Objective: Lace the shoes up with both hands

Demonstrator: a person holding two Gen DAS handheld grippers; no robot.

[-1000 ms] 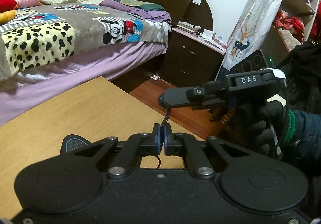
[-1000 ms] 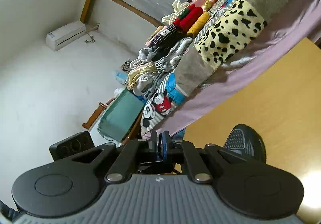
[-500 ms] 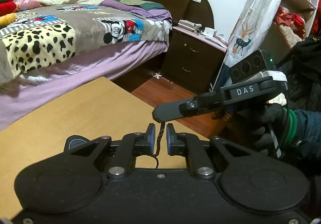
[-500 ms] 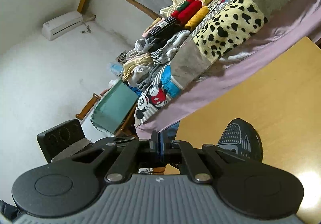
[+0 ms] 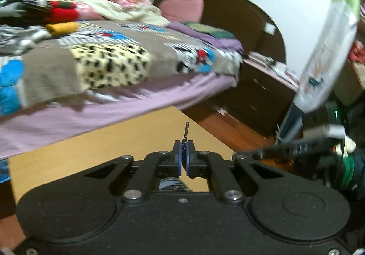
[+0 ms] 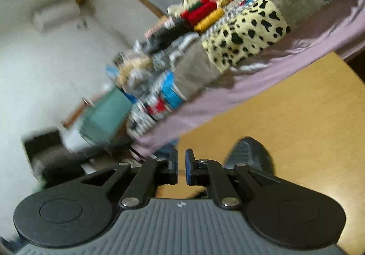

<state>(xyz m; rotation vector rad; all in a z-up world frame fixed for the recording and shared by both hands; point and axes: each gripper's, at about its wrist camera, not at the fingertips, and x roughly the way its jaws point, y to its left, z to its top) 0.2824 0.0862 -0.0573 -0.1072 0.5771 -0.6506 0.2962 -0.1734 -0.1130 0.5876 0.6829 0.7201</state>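
Dim warm indoor light, heavy motion blur, fisheye bending at edges, glare on table (image 6: 346,198)

No wording can be read in either view. At the right edge of the left wrist view, the other tongs (image 5: 257,154) carry a pale label (image 5: 301,148), possibly lettered, but motion blur smears it beyond reading.

A patchwork-covered bed (image 5: 118,58) stands behind the wooden table (image 5: 95,140), against white walls.
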